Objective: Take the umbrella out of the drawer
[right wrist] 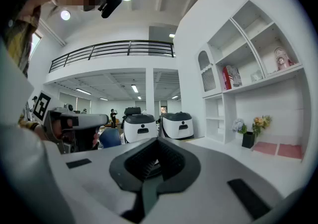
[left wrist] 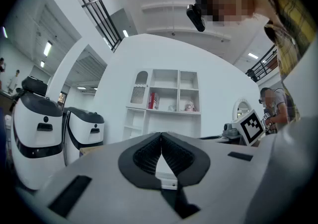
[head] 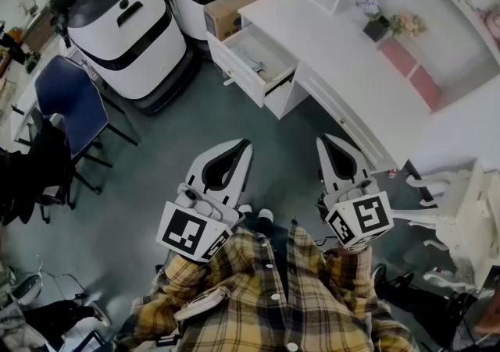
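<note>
In the head view a white drawer (head: pixel 234 71) stands pulled out from the white desk (head: pixel 328 38). A small greyish oblong thing (head: pixel 251 59) lies in it, too small to tell for certain as the umbrella. Both grippers are held level over the floor, well short of the drawer. My left gripper (head: pixel 244 142) has its jaws together with nothing between them, and its dark pads (left wrist: pixel 149 156) meet at the tips. My right gripper (head: pixel 322 140) is shut and empty as well, with its ribbed pads (right wrist: pixel 171 158) touching.
Two large white machines (head: pixel 125 26) stand left of the drawer, with a cardboard box (head: pixel 234 7) behind it. A blue chair (head: pixel 70 101) is at the left and a white chair (head: pixel 461 214) at the right. Flowers in a dark pot (head: pixel 379 24) sit on the desk.
</note>
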`<state>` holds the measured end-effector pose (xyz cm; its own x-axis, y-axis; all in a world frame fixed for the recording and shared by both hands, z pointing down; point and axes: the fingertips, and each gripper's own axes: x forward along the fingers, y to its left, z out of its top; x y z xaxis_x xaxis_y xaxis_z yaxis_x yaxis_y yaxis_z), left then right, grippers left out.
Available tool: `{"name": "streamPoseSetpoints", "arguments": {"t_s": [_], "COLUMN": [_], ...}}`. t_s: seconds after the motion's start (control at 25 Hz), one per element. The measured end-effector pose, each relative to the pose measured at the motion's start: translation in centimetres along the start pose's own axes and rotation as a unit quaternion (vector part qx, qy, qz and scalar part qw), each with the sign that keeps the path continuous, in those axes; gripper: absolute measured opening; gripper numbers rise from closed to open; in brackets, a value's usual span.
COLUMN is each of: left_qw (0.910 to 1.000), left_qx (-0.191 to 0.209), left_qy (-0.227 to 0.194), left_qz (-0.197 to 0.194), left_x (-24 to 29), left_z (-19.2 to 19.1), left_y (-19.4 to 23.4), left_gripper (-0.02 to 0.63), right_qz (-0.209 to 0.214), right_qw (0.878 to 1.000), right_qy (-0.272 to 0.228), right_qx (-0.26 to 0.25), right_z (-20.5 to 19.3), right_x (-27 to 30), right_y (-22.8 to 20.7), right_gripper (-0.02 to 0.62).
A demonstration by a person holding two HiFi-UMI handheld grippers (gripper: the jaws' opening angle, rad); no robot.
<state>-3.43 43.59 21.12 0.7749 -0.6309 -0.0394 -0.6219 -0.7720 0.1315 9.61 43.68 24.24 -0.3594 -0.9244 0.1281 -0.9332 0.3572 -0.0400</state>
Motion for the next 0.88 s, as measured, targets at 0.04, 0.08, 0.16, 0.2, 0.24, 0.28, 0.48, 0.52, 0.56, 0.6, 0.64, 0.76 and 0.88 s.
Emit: {"name": "streamPoseSetpoints", "arguments": {"t_s": [0.04,0.08,0.16,0.2,0.24,0.28,0.48,0.52,0.56,0.6,0.64,0.76,0.88], "left_qw": [1.0,1.0,1.0,1.0,1.0,0.9999,0.9996,0.9995,0.9993,0.9992,0.9991,0.9986,0.9979], "left_qx": [0.0,0.001,0.002,0.003,0.005,0.006,0.012,0.013,0.015,0.016,0.017,0.016,0.017], "left_qy": [0.0,0.0,0.001,0.001,0.002,0.002,0.0,0.0,-0.001,-0.002,-0.002,-0.002,-0.001], "left_qz": [0.001,0.002,0.005,0.007,0.008,0.011,0.026,0.03,0.033,0.036,0.039,0.051,0.062], "left_x": [-0.1,-0.1,-0.1,-0.1,0.0,0.1,0.1,0.1,0.0,0.0,-0.1,-0.3,-0.5], "left_z": [0.1,0.1,0.2,0.2,0.1,0.0,-0.3,-0.3,-0.2,-0.2,-0.3,-0.5,-0.5], "left_y": [0.0,0.1,0.1,0.1,0.0,-0.2,-0.7,-0.8,-0.9,-1.0,-1.1,-1.1,-0.6], "left_gripper": [0.02,0.02,0.02,0.02,0.02,0.02,0.02,0.02,0.021,0.02,0.02,0.02,0.02], "right_qz": [0.001,0.003,0.007,0.009,0.011,0.013,0.026,0.03,0.034,0.038,0.041,0.046,0.052], "right_qw": [1.0,1.0,1.0,1.0,1.0,1.0,0.999,0.999,0.999,0.999,0.999,0.999,0.999], "right_qy": [-0.001,-0.002,-0.002,-0.003,-0.003,-0.005,-0.011,-0.012,-0.013,-0.014,-0.014,-0.014,-0.012], "right_qx": [0.002,0.005,0.01,0.012,0.013,0.015,0.016,0.015,0.015,0.014,0.013,0.012,0.013], "right_z": [0.1,0.2,0.2,0.2,0.1,0.1,-0.1,-0.1,0.0,0.0,0.0,-0.2,-0.3], "right_x": [0.0,0.0,0.1,0.1,0.1,0.1,-0.5,-0.6,-0.7,-0.8,-1.0,-1.1,-0.8], "right_y": [0.1,0.2,0.2,0.1,0.0,-0.2,-0.6,-0.6,-0.6,-0.6,-0.6,-0.8,-0.8], "right_gripper": [0.017,0.017,0.017,0.017,0.017,0.017,0.017,0.017,0.017,0.017,0.017,0.017,0.017]}}
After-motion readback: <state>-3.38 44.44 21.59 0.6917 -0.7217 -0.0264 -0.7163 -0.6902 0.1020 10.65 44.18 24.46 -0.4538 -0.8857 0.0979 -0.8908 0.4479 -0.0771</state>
